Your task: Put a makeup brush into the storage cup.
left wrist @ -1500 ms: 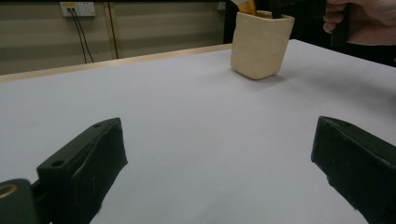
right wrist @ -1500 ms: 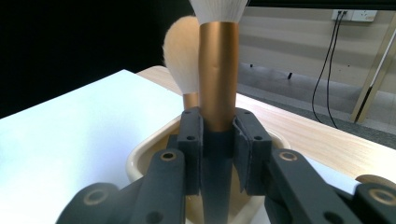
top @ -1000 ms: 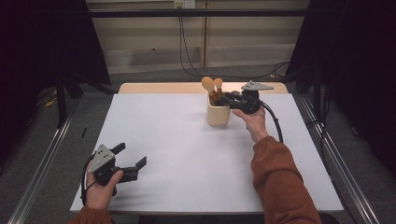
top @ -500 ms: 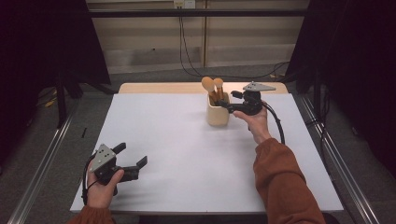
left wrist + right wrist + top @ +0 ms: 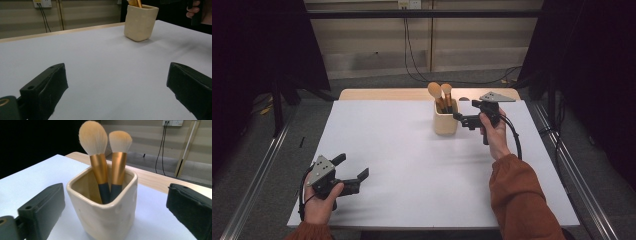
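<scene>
The right gripper (image 5: 463, 120) is held with its black jaws wide apart and nothing between them, just beside the cream square ceramic cup (image 5: 105, 207), which is seen standing upright near the far edge of the white table (image 5: 412, 150). In this cup two makeup brushes with gold ferrules and pale bristles (image 5: 106, 157) are kept, heads up, and no writing can be read on them. The left gripper (image 5: 349, 172) is held low at the near left corner, well apart from the cup, also wide open and empty.

One cup (image 5: 105, 212) holding two brushes: a larger (image 5: 96, 157) and a smaller (image 5: 119, 155). One table (image 5: 412, 165). Two grippers, left (image 5: 351, 172) and right (image 5: 460, 119).
</scene>
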A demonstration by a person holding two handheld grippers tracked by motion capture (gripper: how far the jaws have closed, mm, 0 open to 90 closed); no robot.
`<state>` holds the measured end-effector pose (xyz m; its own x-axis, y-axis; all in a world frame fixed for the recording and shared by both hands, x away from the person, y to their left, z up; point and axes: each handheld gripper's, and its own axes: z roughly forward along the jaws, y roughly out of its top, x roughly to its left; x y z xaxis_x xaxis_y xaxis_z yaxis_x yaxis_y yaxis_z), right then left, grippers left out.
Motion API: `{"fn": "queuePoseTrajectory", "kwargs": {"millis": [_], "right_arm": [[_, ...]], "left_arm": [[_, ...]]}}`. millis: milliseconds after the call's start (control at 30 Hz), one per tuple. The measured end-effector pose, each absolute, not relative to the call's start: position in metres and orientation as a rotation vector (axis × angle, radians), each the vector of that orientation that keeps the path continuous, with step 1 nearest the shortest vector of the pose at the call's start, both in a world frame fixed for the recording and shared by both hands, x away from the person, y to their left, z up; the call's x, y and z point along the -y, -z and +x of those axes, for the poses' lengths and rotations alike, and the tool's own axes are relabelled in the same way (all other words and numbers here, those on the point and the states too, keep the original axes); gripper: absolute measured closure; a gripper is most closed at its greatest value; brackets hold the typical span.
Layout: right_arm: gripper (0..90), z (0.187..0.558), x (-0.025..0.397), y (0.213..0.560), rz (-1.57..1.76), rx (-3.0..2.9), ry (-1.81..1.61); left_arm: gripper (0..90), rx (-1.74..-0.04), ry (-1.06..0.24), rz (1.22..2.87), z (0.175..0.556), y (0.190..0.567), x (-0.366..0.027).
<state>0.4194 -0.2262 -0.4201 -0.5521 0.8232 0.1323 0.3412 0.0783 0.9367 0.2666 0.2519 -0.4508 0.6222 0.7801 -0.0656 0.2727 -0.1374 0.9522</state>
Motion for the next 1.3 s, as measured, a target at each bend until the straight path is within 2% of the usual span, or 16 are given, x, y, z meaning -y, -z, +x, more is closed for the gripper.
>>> {"fn": "queuePoseTrajectory", "kwargs": {"millis": [1300], "right_arm": [[0.0,0.341,0.252,0.432,1.158,-1.824,-1.414]], "left_arm": [[3.0,-0.869,-0.557,1.704,0.264,0.450,-0.253]]}}
